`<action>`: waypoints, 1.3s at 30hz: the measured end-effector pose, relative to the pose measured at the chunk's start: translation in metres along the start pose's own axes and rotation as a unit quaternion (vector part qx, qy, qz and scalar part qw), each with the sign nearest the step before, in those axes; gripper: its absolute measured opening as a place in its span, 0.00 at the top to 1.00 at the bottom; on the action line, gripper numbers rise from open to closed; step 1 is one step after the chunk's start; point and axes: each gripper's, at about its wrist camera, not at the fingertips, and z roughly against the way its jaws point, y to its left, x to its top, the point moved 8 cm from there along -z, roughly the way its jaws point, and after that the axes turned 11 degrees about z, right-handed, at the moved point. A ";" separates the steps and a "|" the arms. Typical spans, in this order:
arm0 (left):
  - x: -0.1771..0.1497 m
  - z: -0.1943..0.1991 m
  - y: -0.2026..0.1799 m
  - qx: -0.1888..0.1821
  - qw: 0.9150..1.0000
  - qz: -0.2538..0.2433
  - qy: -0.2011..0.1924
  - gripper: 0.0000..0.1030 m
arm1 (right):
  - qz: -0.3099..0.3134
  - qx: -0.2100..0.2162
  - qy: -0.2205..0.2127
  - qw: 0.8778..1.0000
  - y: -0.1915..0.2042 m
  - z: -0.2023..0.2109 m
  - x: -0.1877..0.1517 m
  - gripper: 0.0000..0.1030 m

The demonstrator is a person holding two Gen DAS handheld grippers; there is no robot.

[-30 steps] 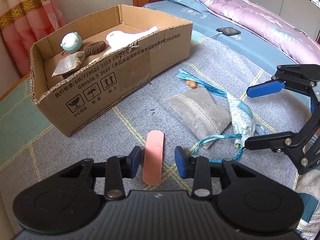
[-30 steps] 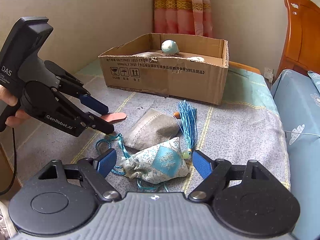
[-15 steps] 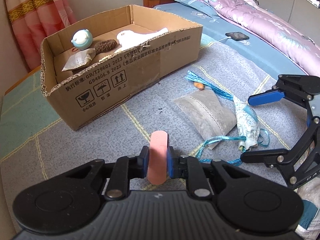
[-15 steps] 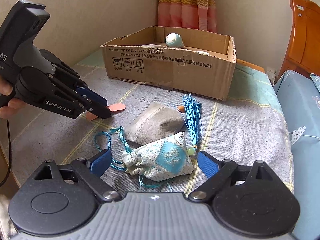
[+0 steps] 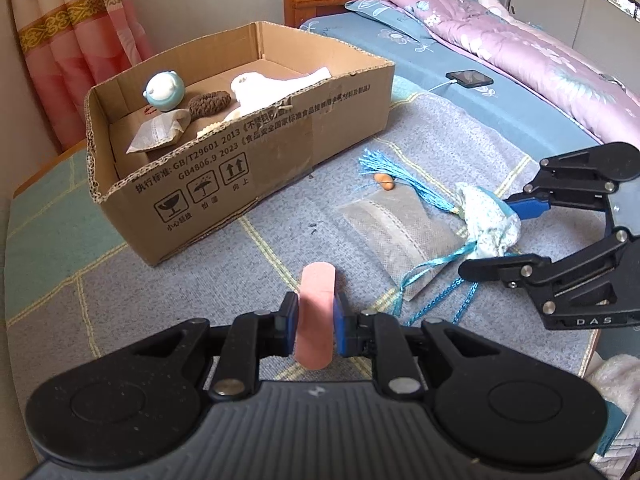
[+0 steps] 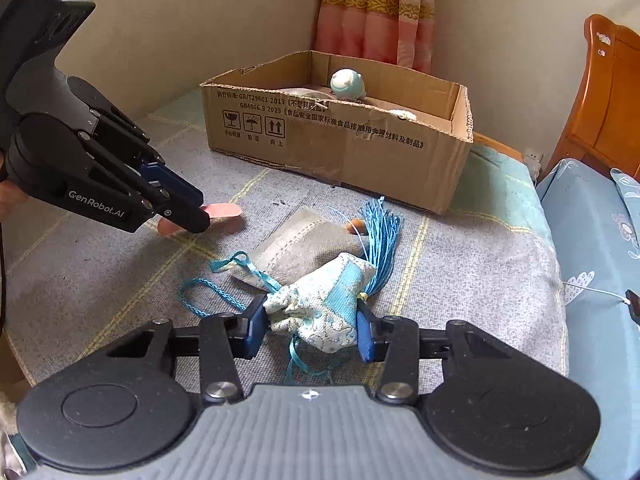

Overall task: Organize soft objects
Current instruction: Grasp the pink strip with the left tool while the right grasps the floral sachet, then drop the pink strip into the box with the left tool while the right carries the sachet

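Note:
My left gripper is shut on a pink soft strip and holds it just above the grey blanket; the strip also shows in the right wrist view. My right gripper is shut on a light-blue patterned sachet with blue cords and a blue tassel; the sachet also shows in the left wrist view. A grey fabric pouch lies on the blanket between the two grippers. An open cardboard box stands behind and holds several soft items.
Inside the box are a pale blue round toy, a brown pinecone-like piece, a white plush and a grey pouch. A phone lies on the blue bed to the right. A pink curtain hangs behind.
My left gripper closed on the pink strip and lifted it. My right gripper closed on the patterned sachet, which now sits bunched between its fingers.

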 end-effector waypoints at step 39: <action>0.189 -0.023 0.076 0.116 0.990 -0.007 -0.076 0.84 | 0.035 -0.038 -0.112 0.992 -0.061 0.062 0.069 0.53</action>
